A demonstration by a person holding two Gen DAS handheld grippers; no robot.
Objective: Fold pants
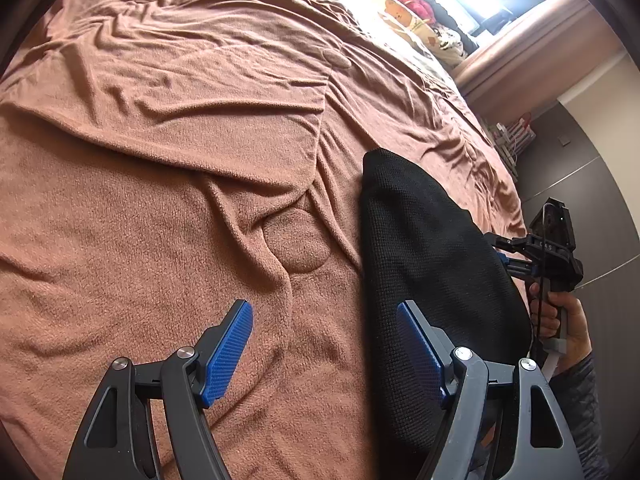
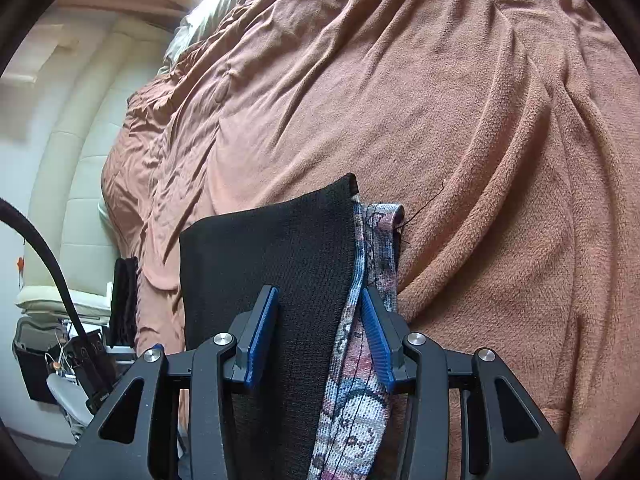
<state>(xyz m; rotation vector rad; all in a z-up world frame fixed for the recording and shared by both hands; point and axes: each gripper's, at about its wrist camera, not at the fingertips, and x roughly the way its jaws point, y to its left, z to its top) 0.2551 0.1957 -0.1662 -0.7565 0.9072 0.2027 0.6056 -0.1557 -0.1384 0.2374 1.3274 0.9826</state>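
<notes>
The black knit pants (image 1: 432, 264) lie folded on the brown fleece blanket, at the right of the left wrist view. My left gripper (image 1: 324, 344) hovers open over the blanket, with its right finger above the pants' left edge. Nothing sits between its pads. My right gripper (image 2: 318, 336) stands partly open with the pants (image 2: 280, 252) running between its fingers. The black side is on the left and a pink-and-blue patterned lining (image 2: 376, 232) on the right. The pads do not pinch the cloth. In the left wrist view the right gripper (image 1: 504, 252), held by a hand (image 1: 572, 320), is at the pants' right edge.
The rumpled brown blanket (image 1: 160, 160) covers the whole bed. Pillows and soft toys (image 1: 404, 4) lie at the far end under a bright window. The bed's edge drops to a dark floor (image 1: 580, 168) on the right. A padded headboard (image 2: 80, 184) and a black bin (image 2: 36, 364) stand beside the bed.
</notes>
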